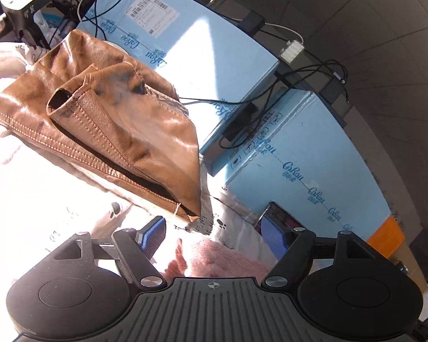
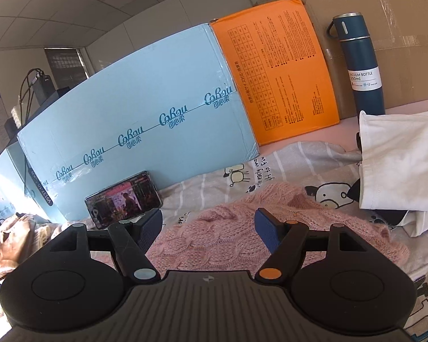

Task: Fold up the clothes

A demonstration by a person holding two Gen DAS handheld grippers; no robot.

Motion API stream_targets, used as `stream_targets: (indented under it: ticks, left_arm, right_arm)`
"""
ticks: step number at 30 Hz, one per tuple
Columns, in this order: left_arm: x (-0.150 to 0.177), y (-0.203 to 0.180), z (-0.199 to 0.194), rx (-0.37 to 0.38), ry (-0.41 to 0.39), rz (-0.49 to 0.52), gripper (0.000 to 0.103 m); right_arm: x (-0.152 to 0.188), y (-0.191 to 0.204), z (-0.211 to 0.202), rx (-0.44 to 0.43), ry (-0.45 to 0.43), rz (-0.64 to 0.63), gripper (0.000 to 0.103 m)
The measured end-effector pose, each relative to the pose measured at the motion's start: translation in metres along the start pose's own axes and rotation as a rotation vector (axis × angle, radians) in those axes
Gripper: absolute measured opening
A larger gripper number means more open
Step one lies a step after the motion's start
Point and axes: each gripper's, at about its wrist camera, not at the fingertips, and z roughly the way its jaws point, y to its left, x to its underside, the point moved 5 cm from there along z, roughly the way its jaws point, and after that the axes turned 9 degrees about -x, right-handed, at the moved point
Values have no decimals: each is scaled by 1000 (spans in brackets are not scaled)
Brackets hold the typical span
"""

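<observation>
Two risks stand out to me, taking the pink sweater as my landmark. Left of the sweater lies a brown leather jacket, its corner just beyond my left gripper; if I reach carelessly there I judge I could snag that corner instead of knit. Behind the sweater, a phone leans on the blue box, near enough that a dragged sleeve might tip it. Right of the sweater, a white garment overlaps its far edge, and lifting could pull both together.

Left gripper: jaws released, standing wide, nothing between the pads; it hovers over the sweater's left edge. My right gripper is released too, jaws wide and empty, with the sweater lying on the printed sheet directly beneath and beyond the fingertips, untouched as far as I can tell.
</observation>
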Motion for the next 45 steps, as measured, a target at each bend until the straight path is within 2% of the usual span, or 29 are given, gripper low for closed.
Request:
stream_targets:
  ticks: [2, 3, 5, 8, 13, 16, 20, 21, 22, 23, 24, 25, 26, 30, 32, 36, 38, 40, 44, 45]
  left_arm:
    - [16, -4, -4, 59, 133, -102, 85]
    - [25, -9, -3, 46, 193, -114, 86]
    - [39, -20, 3, -25, 272, -64, 86]
    - [52, -27, 20, -119, 320, -22, 87]
    - [49, -31, 48, -133, 249, 1, 94]
    - [46, -31, 67, -115, 145, -27, 95]
    - [45, -37, 84, -121, 63, 8, 93]
    - [47, -38, 83, -122, 52, 27, 90]
    - [48, -39, 83, -123, 42, 46, 68]
    - [50, -39, 82, -126, 33, 63, 35]
    - [51, -38, 84, -133, 33, 65, 25]
    - [49, -37, 82, -118, 27, 57, 20]
    - [48, -38, 77, -88, 12, 54, 19]
    - [45, -65, 35, 98, -124, 132, 19]
    - [42, -78, 9, 94, -217, 177, 16]
    - [25, -84, -25, 62, -336, 177, 13]
    - [15, -78, -33, 15, -376, 174, 13]
    - [4, -65, -35, -85, -409, 173, 13]
    - [-9, -35, -25, -276, -392, 170, 13]
    - [-7, -32, -21, -293, -384, 182, 13]
  right_arm:
    - [2, 0, -3, -7, -6, 3, 70]
    - [3, -2, -4, -9, -9, 14, 70]
    - [3, -6, -6, -12, -10, 34, 70]
    - [5, -13, -7, -14, -8, 61, 70]
    - [8, -23, -10, 8, -16, 71, 70]
    - [8, -27, -11, 2, -19, 86, 70]
    - [8, -27, -12, -15, -27, 95, 71]
    - [8, -27, -12, -15, -26, 96, 72]
    - [8, -27, -11, -14, -24, 97, 72]
    - [8, -28, -11, -13, -22, 99, 72]
    - [8, -28, -10, -13, -19, 99, 72]
    - [9, -27, -10, -14, -16, 99, 72]
    - [9, -27, -9, -14, -15, 98, 72]
    - [10, -26, -9, -12, -16, 97, 72]
    - [10, -27, -9, -15, -18, 99, 72]
    - [10, -26, -10, -31, -29, 103, 72]
    - [8, -25, -13, -53, -42, 106, 72]
    - [7, -23, -15, -83, -53, 106, 72]
    - [7, -14, -19, -143, -53, 79, 74]
    - [8, -11, -19, -155, -49, 71, 74]
